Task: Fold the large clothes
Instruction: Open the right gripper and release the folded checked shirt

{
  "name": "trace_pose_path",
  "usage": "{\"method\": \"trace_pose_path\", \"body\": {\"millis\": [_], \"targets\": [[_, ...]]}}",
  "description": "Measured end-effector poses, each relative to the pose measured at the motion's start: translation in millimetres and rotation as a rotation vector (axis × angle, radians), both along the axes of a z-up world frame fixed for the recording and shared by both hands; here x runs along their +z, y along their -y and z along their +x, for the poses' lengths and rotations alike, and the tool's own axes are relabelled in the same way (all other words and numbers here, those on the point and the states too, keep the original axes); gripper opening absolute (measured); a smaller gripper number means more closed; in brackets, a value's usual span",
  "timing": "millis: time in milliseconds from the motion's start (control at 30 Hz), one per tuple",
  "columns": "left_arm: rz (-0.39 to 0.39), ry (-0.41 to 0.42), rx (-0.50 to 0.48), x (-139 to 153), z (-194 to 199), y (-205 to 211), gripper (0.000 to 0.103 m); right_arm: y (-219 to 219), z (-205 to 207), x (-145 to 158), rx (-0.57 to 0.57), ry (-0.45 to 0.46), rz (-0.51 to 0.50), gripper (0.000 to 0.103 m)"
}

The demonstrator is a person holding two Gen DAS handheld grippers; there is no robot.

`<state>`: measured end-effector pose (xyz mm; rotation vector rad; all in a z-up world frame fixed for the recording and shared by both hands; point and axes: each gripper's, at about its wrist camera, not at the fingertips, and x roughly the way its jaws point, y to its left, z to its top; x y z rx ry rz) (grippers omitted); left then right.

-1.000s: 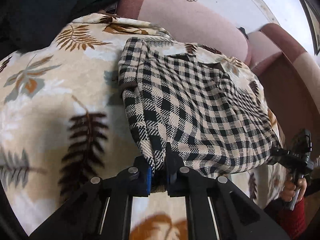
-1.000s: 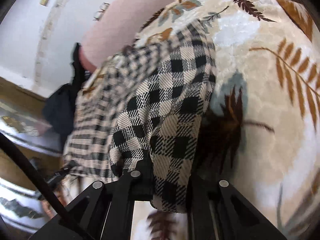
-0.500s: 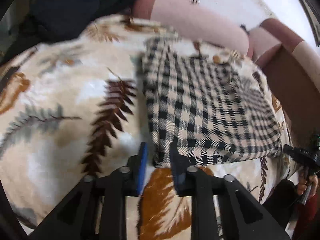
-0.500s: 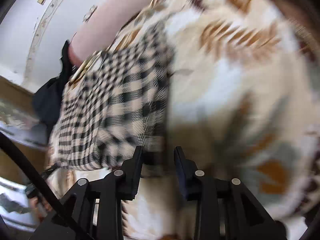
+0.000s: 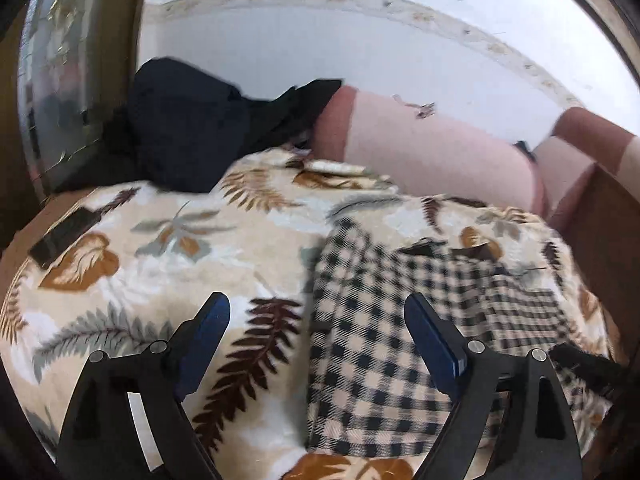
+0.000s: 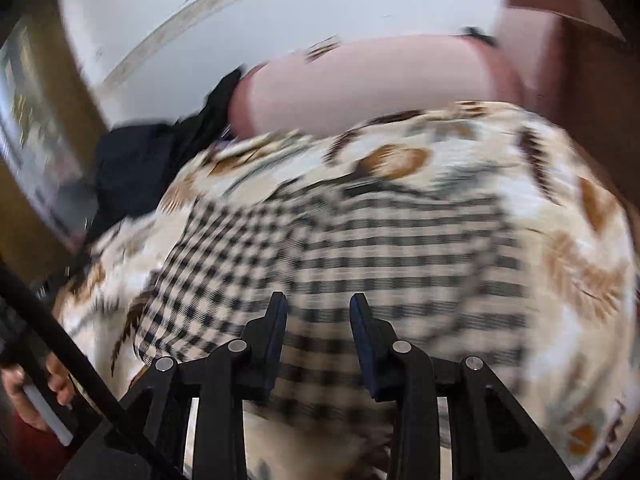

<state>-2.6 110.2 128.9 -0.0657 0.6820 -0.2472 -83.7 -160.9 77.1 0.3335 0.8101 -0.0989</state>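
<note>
Checked garment point(image 5: 384, 320) folded flat on leaf-print blanket point(image 5: 168, 248). Left tongs point(image 5: 316, 320) spread wide, right tongs point(image 6: 318, 312) parted, both empty. Next: grip near edge squarely, align corners.

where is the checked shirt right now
The checked shirt lies folded on the leaf-print blanket, right of centre in the left wrist view, in front of the pink sofa back; neither open tool holds it.

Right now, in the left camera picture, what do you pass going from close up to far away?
Left gripper with jaws open → checked shirt → leafy blanket → pink sofa cushion → white wall.
</note>
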Motion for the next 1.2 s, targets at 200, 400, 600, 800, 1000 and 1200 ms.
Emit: {"method": "trace_pose_path", "body": {"millis": [200, 400, 600, 800, 1000, 1200], "targets": [[0.083, 0.0, 0.073, -31, 5, -13, 0.088, -49, 36, -71, 0.046, -0.17, -0.093, 0.037], [0.085, -0.065, 0.109, -46, 21, -24, 0.088, -56, 25, -66, 0.026, -0.123, -0.124, 0.04], [0.097, -0.075, 0.093, -49, 20, -21, 0.088, -54, 12, -48, -0.015, -0.068, -0.116, 0.041], [0.114, -0.112, 0.055, -57, 20, -12, 0.088, -58, 8, -41, -0.023, -0.047, -0.153, 0.048], [0.126, -0.119, 0.031, -60, 17, -5, 0.088, -48, -1, -42, -0.053, -0.064, -0.158, 0.048], [0.14, -0.131, 0.013, -64, 15, 1, 0.088, -32, -12, -48, -0.111, -0.082, -0.138, 0.051]]}}
